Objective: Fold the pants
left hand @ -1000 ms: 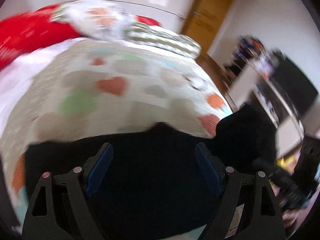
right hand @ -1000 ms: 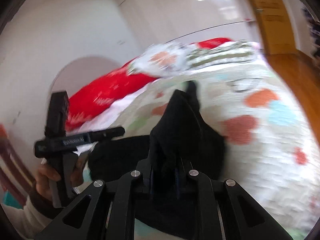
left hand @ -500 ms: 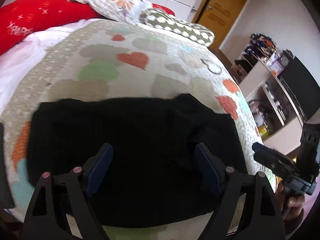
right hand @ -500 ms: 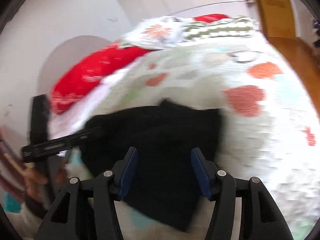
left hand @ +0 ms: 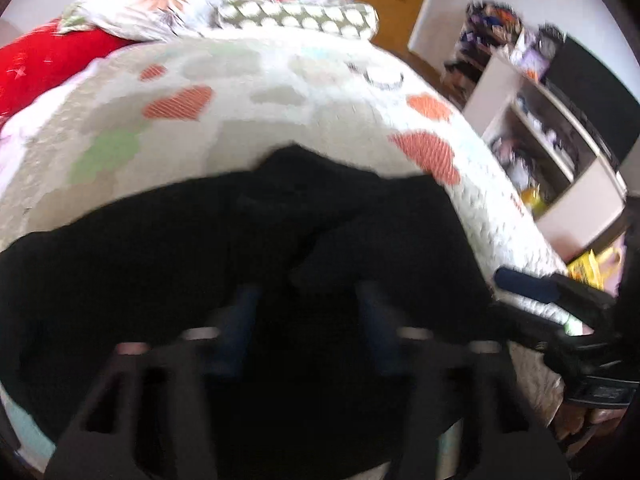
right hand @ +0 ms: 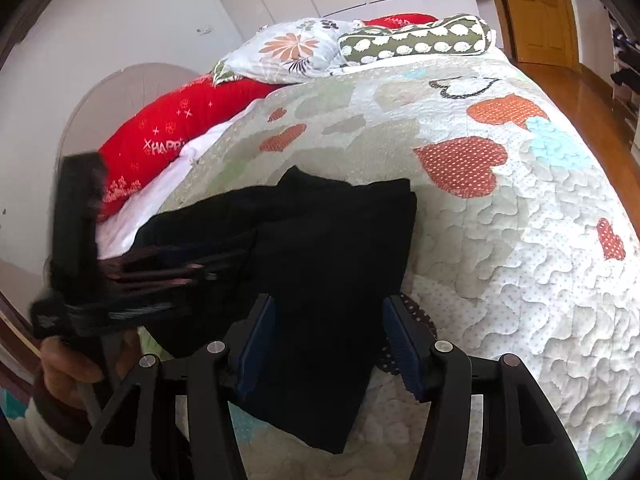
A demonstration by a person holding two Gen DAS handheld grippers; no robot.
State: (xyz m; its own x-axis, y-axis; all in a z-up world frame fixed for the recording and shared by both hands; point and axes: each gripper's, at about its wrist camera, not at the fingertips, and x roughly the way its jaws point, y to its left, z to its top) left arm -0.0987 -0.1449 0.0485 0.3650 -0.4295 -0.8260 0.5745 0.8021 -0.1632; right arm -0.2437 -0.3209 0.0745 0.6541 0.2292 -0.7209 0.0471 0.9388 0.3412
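Right wrist view, reading from the left: your left gripper [right hand: 224,264] comes in blurred from the side, low over the near left part of the black pants [right hand: 320,276], and you cannot tell from here how its jaws stand. In the middle, the pants lie in a folded stack on the quilted bed [right hand: 520,240] near its front edge, the upper layer ending in a fairly straight edge on the right and a small peak of cloth poking out at the far side. Your right gripper [right hand: 326,344] sits over the near part of that stack with its blue pads apart and nothing between them.

Left wrist view, heavily blurred: the left gripper [left hand: 308,328] looks parted over the pants [left hand: 240,240], gripping nothing, with the right gripper [left hand: 552,300] at the far right edge of the cloth.

Expect the pants to handle as soft, limp, light fabric that sags and slides layer over layer, so a pinch on one layer alone would likely peel the fold open. Judging from the stack, take it at a folded edge, catching all layers together, one gripper on each side.

Far right in the left wrist view, an open shelf unit [left hand: 532,128] holds cluttered items too blurred to name.
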